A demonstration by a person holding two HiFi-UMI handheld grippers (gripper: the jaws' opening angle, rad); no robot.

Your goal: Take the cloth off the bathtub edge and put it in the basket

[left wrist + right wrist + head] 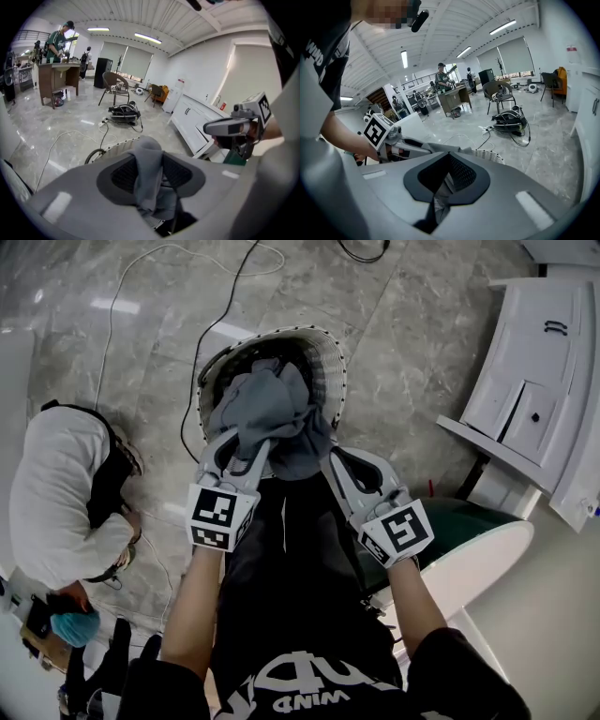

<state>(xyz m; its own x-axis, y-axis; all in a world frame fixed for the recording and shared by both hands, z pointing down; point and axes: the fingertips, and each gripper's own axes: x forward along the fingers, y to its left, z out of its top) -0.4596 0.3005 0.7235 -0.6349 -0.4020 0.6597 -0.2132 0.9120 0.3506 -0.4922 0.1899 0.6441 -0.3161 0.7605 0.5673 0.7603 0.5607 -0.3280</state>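
Observation:
A grey cloth [272,413] lies bunched in the white wicker basket [330,352] on the floor ahead of me. Both grippers reach down to the basket's near rim. My left gripper [246,454] stands a little open, and a thick fold of the cloth [147,164] still rises loosely between its dark pads. My right gripper [325,463] is shut on a thin strip of the cloth [436,206] low between its jaws. The basket rim [112,146] shows just beyond the left jaws, and the basket rim [490,154] also shows beyond the right jaws.
A person in a white top [56,493] crouches at the left. The green-and-white bathtub [469,554] is at my right, with a white cabinet [544,381] behind it. Cables [187,277] run over the marble floor beyond the basket.

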